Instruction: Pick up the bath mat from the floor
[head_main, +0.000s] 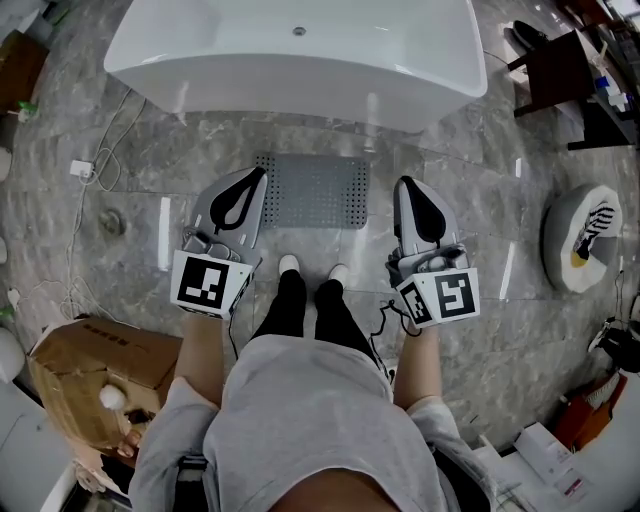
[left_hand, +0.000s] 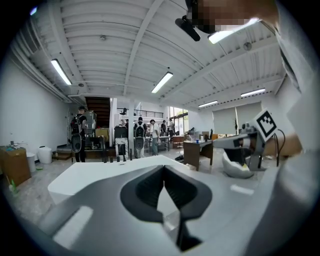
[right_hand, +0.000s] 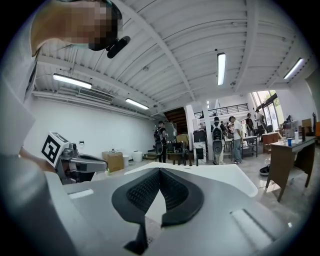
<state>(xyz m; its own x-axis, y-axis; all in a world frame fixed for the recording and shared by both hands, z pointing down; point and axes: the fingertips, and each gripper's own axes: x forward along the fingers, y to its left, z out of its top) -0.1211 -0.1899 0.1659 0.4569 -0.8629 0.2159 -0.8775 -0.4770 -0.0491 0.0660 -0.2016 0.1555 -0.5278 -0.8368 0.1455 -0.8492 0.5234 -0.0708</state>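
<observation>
While the person stands facing the white bathtub (head_main: 300, 55), the left gripper (head_main: 252, 188) is held out in front of the left hip, its marker cube (head_main: 210, 283) nearest the body. Its jaws are closed right up, the dark pads meeting at their tips, and the left gripper view (left_hand: 163, 172) shows nothing caught between them, only the pale tub rim behind. It points forward, only a little below level, toward the tub. The left forearm (head_main: 200, 350) reaches straight ahead out of a grey sleeve.

In the middle, the bath mat (head_main: 318, 190), grey and perforated, lies flat on the marble floor (head_main: 150, 150) just in front of the tub, ahead of the person's white shoes (head_main: 289, 265). In the head view the left gripper's tip overlaps the mat's left edge, but I cannot tell whether it touches.

To the right of the mat, the right gripper (head_main: 408, 195) mirrors the other one: jaws pressed together tip to tip and empty, as the right gripper view (right_hand: 160, 172) shows. It also points forward near level, with the right forearm (head_main: 420, 360) stretched out beside the right hip. Each gripper view catches the other gripper off to its side, apart from it.
</observation>
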